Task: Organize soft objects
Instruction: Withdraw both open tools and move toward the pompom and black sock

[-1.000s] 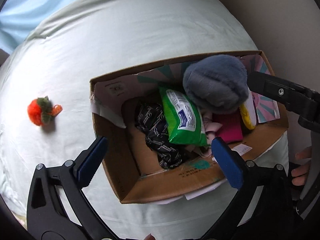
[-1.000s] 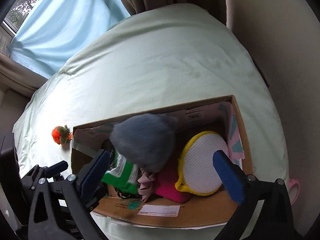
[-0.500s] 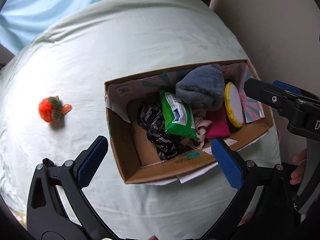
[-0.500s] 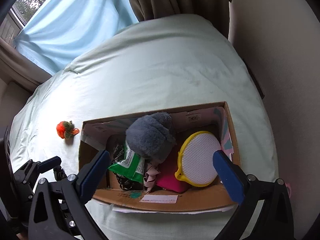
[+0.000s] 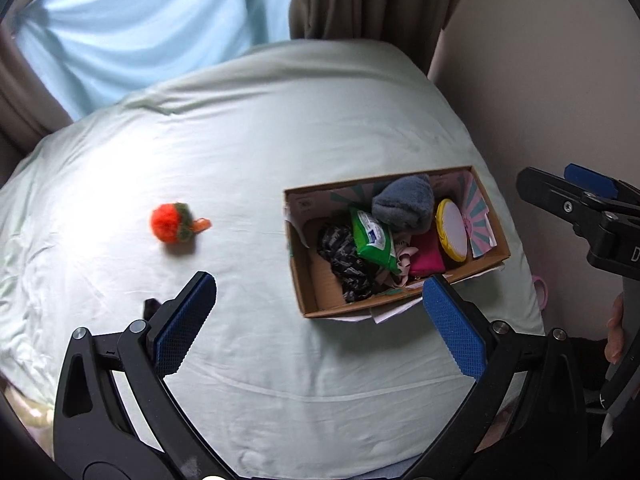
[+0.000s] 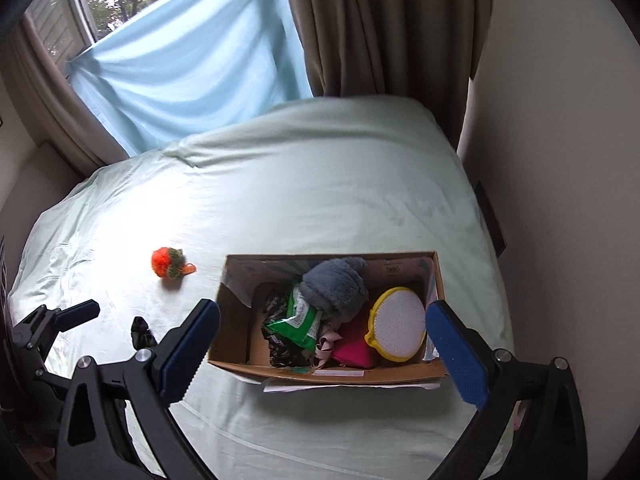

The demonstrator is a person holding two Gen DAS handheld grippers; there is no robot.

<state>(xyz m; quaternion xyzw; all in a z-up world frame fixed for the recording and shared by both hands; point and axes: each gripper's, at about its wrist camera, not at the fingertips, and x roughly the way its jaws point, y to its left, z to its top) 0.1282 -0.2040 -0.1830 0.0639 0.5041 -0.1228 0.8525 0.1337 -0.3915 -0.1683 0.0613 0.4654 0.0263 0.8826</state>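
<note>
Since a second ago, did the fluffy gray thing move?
Yes. The gray plush has dropped lower into the cardboard box, settling beside the green wipes pack.

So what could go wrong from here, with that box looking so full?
The grey plush sits heaped on top of the box contents, so it may tumble out if nudged. The orange pom-pom and a small dark item lie loose on the bed; being round, the pom-pom might roll on the soft sheet when a gripper closes on it. Both the left gripper and right gripper are open and empty.
</note>
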